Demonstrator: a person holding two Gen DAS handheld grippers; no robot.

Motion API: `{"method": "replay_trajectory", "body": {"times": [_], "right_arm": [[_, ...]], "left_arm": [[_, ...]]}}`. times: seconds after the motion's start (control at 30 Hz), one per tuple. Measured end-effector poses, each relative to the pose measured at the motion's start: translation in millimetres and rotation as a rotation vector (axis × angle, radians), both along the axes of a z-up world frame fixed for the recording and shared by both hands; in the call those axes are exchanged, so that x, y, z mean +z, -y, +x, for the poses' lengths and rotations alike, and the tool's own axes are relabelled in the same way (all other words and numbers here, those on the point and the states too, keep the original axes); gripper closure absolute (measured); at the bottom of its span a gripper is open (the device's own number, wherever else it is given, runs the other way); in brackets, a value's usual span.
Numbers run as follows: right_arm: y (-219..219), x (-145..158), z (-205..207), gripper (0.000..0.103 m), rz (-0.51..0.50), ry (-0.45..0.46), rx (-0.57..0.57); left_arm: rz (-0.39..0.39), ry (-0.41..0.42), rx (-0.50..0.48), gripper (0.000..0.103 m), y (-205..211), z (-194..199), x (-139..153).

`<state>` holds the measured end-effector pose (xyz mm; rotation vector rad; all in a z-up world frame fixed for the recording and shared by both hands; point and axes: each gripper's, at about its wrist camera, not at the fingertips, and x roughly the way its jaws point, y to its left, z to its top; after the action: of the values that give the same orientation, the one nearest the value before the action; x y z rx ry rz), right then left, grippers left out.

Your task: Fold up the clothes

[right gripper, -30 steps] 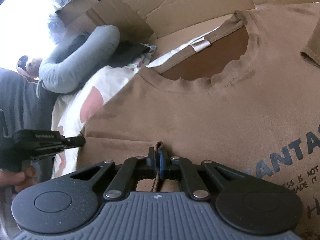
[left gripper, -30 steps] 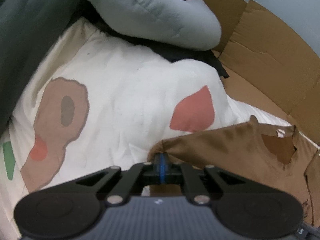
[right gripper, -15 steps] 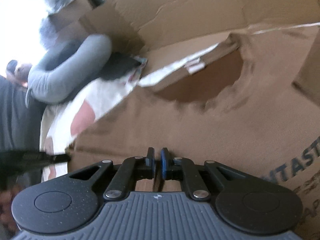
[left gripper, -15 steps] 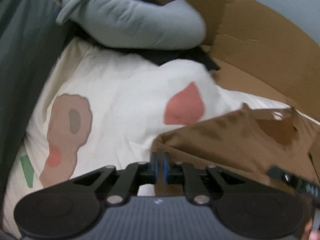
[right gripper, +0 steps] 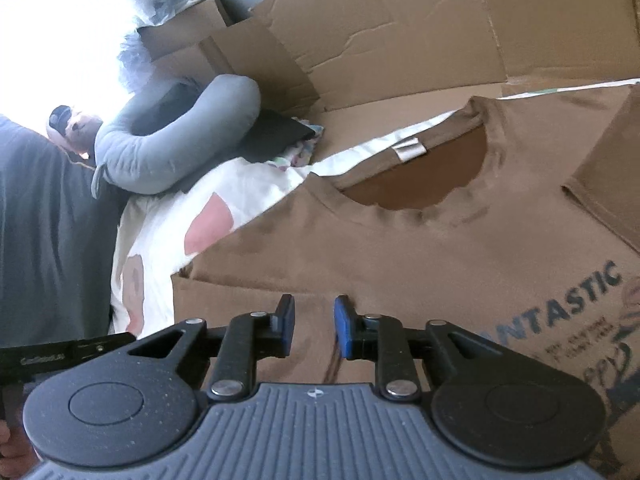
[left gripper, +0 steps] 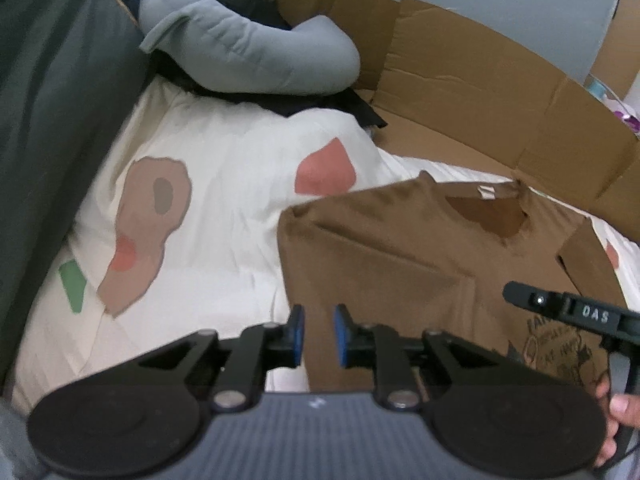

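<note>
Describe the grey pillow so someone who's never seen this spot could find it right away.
Start at the white sheet with blotchy prints and follow it to the cardboard. The pillow lies curved along that far edge. It is the only padded grey tube; the brown shirt lies flat.

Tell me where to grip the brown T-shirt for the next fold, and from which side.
Probably pinch the brown T-shirt at its folded left edge, coming in low from the white patterned sheet side. That edge lies straight and doubled, with bare sheet beside it, so a finger can likely slide under. The left hand-held gripper is open right beside it.
</note>
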<state>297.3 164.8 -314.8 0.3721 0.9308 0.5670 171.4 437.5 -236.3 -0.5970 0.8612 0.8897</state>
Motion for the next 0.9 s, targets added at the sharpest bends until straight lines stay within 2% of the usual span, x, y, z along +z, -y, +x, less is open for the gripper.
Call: {"method": "replay_trajectory", "body": {"times": [0.17,0.33,0.47,0.73,0.9], "right_arm": [[10,0,-15,0.08,-0.039,-0.02,0.001],[10,-3,-35,0.08,-0.062,-0.049,0.03],[4,-5,-51,0.08,-0.071,-0.062,0.054],[-35,3,-82,0.08,-0.092,0.009,0.228],[-53,-3,-94,0.08,-0.139,0.029,0.326]], "left_arm": [[0.007,0.017,-0.006,0.085,23,-12,-3],[-0.025,0.044,0.0,0.086,38,-20,-14],[-0.034,0.066,0.009,0.093,45,-25,-23],[-0.064,0.101,-0.059,0.094,63,-16,-43],[-0.089,0.046,-0.07,0.094,68,-14,-64]]}}
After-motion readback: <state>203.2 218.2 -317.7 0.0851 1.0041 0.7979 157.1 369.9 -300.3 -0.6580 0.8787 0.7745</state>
